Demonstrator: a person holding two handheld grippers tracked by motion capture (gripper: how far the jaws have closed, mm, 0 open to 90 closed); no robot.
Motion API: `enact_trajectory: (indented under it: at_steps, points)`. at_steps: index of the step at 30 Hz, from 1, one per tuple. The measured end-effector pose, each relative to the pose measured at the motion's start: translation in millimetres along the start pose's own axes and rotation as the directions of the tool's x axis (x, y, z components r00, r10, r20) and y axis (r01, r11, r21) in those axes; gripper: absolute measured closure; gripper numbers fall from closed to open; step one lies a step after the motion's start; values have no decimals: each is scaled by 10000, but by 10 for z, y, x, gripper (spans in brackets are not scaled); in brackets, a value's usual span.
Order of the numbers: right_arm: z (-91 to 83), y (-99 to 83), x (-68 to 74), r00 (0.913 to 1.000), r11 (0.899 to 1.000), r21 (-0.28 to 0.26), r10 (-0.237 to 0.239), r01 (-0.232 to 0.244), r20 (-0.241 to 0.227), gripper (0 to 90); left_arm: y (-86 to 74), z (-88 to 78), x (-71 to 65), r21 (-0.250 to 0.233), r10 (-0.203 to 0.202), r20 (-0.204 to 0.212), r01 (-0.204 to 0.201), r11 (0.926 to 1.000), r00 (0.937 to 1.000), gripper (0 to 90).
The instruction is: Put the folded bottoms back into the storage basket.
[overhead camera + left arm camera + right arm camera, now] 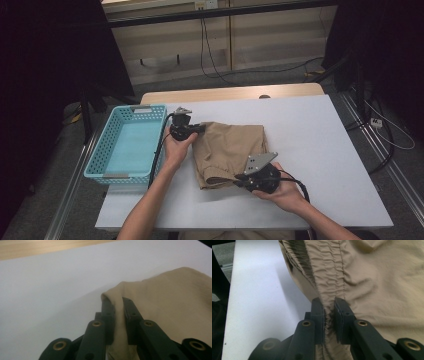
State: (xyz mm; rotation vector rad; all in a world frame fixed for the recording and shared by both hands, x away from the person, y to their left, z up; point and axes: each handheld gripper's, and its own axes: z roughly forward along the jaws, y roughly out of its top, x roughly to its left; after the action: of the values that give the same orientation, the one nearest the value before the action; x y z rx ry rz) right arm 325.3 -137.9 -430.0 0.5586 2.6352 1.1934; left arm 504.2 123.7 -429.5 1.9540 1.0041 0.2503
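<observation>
Tan folded shorts pinched by both the left hand-held gripper and right hand-held gripper, pads buried in cloth

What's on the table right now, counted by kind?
Folded tan fabric garment with an elastic waistband: 1
Light blue plastic lattice basket: 1
Black hand-held gripper: 2, the left and the right, each shut on the garment
Total: 4

The shorts I hold are plain tan. My left hand-held gripper and right hand-held gripper are black. The table is white, the basket light turquoise with a lattice pattern.
</observation>
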Motion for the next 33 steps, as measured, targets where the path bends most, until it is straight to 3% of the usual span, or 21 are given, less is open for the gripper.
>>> enact_trajectory:
  at_steps: [9,26,29,33]
  points:
    - [-42,7,-16,9999,9997,-247,51,-54,-119,790,85,-110,-12,-490,-130,447,152,9987,9989,817]
    - [-90,69,-24,9998,9972,-736,132,-143,-148,792,210,-291,-49,-1064,90,563,-30,9943,9984,819]
    - [-110,92,-14,9998,9961,-869,140,-150,-125,792,233,-341,-34,-1172,-7,564,73,9931,9984,820]
    - [-127,110,4,9995,9927,-1167,293,-304,-108,792,267,-401,-24,-1296,154,525,-85,9915,9985,820]
